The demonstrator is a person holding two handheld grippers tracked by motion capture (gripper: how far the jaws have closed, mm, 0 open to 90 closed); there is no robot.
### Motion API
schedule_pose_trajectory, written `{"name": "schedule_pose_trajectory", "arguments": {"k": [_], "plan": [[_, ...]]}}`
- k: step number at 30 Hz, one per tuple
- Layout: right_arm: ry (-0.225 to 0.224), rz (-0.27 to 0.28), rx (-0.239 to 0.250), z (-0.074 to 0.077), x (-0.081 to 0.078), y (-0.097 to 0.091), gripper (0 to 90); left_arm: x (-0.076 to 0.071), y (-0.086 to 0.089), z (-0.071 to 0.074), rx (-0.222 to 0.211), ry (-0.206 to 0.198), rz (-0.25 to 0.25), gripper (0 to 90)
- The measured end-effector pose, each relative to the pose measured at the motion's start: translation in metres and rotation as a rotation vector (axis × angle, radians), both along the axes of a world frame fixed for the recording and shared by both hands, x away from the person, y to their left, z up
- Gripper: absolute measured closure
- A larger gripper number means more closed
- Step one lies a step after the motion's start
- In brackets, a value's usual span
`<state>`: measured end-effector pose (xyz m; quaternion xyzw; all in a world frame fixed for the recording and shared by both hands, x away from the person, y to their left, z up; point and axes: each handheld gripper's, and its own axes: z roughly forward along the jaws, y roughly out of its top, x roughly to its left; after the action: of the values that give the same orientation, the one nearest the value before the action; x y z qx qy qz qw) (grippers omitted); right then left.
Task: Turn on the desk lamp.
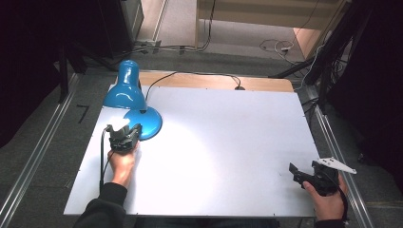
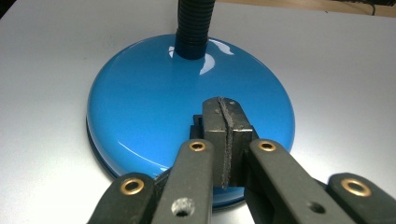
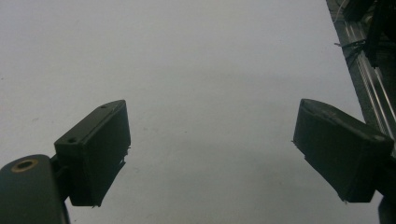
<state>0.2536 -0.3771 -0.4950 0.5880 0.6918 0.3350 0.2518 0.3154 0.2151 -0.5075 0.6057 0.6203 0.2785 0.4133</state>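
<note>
Closed tight on nothing, left gripper [image 2: 223, 140] is hovering over the blue lamp base [image 2: 140, 116], upper left of the desk [image 1: 228, 142]; probably pressing a switch next. Right gripper [image 3: 210, 154] is idling wide open, lower right.

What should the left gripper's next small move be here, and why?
Probably press down a little. The left gripper has its jaws shut together with nothing between them, tips poised over the near part of the blue lamp's base, perhaps where a switch sits, though none is visible. The lamp already lights the table. The right gripper is open over bare table.
</note>
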Motion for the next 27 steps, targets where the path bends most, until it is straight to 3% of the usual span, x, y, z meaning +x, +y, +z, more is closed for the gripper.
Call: {"name": "schedule_pose_trajectory", "arguments": {"k": [3, 9, 18, 24, 27], "plan": [[0.003, -0.001, 0.001, 0.000, 0.000, -0.001, 9.6, -0.001, 0.003, 0.001, -0.006, -0.005, 0.016, 89.1], [0.001, 0.002, 0.003, 0.000, 0.000, -0.001, 9.6, -0.006, 0.006, 0.005, -0.015, -0.011, 0.012, 77.7], [0.005, 0.002, -0.001, -0.001, 0.001, 0.000, 9.6, -0.011, 0.006, 0.009, -0.018, -0.011, 0.007, 52.2], [0.003, 0.000, 0.004, 0.000, 0.000, -0.001, 9.6, -0.013, 0.004, 0.011, 0.002, 0.004, 0.023, 31.7], [0.002, 0.001, 0.008, 0.000, 0.000, -0.001, 9.5, -0.014, 0.004, 0.012, -0.001, 0.008, 0.026, 27.2]]}}
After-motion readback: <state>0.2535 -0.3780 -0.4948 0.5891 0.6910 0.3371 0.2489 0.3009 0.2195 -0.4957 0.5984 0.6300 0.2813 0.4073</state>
